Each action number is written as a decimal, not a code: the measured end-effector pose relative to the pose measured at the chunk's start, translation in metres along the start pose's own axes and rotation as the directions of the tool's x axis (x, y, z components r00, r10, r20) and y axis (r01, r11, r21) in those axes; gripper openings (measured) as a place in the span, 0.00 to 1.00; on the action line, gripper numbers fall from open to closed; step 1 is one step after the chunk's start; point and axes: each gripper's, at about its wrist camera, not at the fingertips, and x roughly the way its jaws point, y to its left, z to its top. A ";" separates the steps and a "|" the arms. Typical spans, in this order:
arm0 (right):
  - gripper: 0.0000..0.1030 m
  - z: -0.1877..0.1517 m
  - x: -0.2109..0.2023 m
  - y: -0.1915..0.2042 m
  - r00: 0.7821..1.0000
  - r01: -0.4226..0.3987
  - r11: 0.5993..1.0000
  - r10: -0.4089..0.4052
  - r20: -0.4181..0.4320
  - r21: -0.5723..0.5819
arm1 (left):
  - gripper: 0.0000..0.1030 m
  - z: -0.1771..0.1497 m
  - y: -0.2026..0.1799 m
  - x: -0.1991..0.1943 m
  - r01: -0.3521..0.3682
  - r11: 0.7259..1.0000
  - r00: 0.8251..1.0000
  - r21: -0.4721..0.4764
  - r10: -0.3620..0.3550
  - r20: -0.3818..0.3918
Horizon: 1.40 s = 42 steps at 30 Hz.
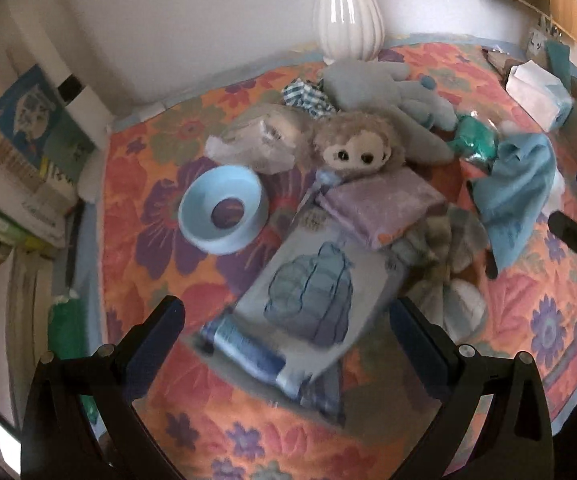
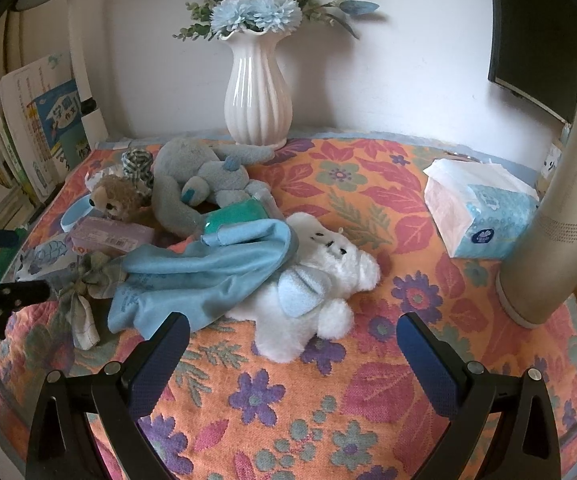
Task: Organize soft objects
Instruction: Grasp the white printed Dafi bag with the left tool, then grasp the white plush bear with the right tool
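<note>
Left wrist view: left gripper [image 1: 287, 316] hovering over the floral cloth [image 1: 136, 184], jaws spread wide, nothing between them but air. Just beyond the tips, a flat packet with a blue backpack picture [image 1: 312, 284], a blue roll [image 1: 244, 346] lying at its near end. Farther on, a lilac packet [image 1: 380, 204] resting against a brown plush monkey [image 1: 358, 148], eyes toward the camera. Left of those, a pale blue bowl [image 1: 222, 210], upright and apart from the pile. Behind the monkey, a grey plush [image 1: 384, 92] sprawled in front of the white ribbed vase [image 1: 348, 20]. Off to the right, a light blue cloth [image 1: 518, 188] bunched up, with a green item [image 1: 474, 140] just beside it.

Right wrist view: right gripper [image 2: 293, 330] also gaping, empty, poised low over the near part of the cloth. Dead ahead, a white plush [image 2: 312, 292] lying on its side, the blue cloth draped partly across it. Checked fabric [image 2: 84, 280] crumpled at the left of that cloth. Tissue pack [image 2: 484, 216] sitting well apart on the right, beside a tall beige cylinder [image 2: 548, 220]. Books [image 2: 44, 136] stacked upright along the left edge. Blue and white flowers [image 2: 256, 0] up in the vase by the far wall.
</note>
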 end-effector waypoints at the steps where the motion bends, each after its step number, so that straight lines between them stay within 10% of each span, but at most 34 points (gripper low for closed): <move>1: 1.00 0.000 0.000 0.000 1.000 -0.003 1.000 0.003 -0.002 0.001 | 0.97 0.001 0.000 0.002 0.011 1.000 1.000 0.005 -0.011 0.006; 17: 1.00 0.000 0.004 -0.001 1.000 -0.013 1.000 0.013 -0.017 0.001 | 0.94 -0.002 -0.023 0.014 -0.012 1.000 0.999 0.003 0.012 0.031; 22: 1.00 0.000 0.004 -0.005 1.000 -0.007 1.000 0.008 -0.015 0.016 | 0.55 -0.013 -0.023 0.000 0.037 0.999 0.997 -0.023 -0.036 0.064; 27: 1.00 -0.001 -0.007 -0.019 1.000 -0.019 0.997 0.017 0.023 0.070 | 0.54 -0.041 -0.016 -0.019 0.043 0.986 0.997 -0.161 -0.032 0.072; 31: 1.00 -0.009 0.008 -0.041 0.991 0.003 0.992 0.014 -0.133 0.129 | 0.54 -0.073 -0.012 -0.037 0.078 0.955 0.994 -0.286 -0.052 0.096; 42: 0.94 0.022 0.033 -0.050 0.978 -0.073 0.989 0.096 -0.183 0.130 | 0.55 -0.092 -0.007 -0.043 0.125 0.916 0.987 -0.380 -0.075 0.143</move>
